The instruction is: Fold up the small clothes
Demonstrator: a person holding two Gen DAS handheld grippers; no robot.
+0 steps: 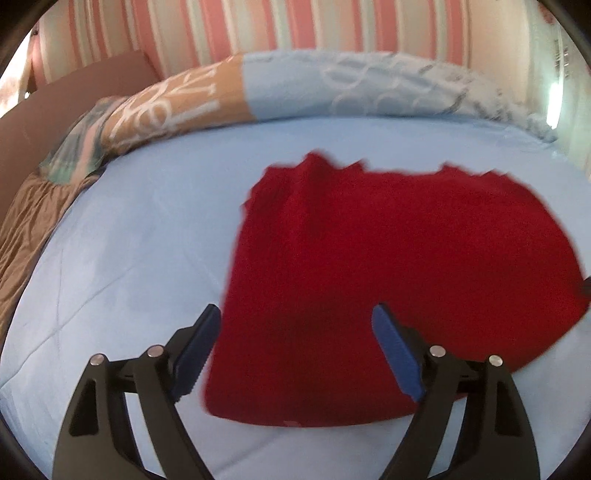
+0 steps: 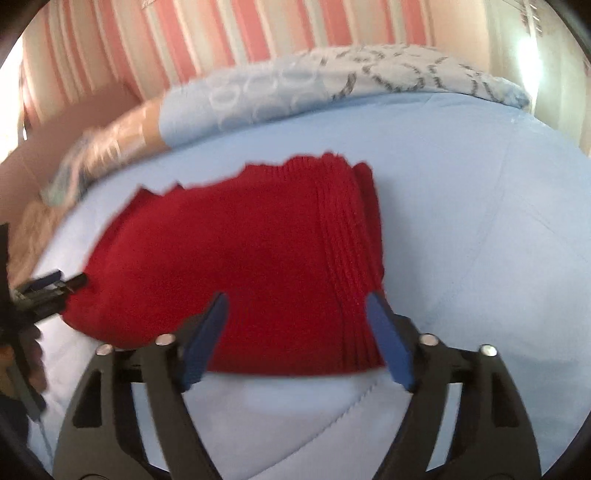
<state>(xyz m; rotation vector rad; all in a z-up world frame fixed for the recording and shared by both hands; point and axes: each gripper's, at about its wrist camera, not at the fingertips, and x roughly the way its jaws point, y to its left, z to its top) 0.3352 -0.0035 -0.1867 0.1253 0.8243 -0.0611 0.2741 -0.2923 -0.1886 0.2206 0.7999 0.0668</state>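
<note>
Light: bright daylight, glare far right
Blur: motion smear, heavier in right wrist view
Edges: fisheye bending, dark corners

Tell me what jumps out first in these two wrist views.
The red knit garment dominates, lying flat mid-frame on the light blue bed sheet. Both claws hang open over its near edge: the left claw at its left side, the right claw by the ribbed band. Behind, a patterned blanket runs beneath pink-striped wallpaper.
</note>
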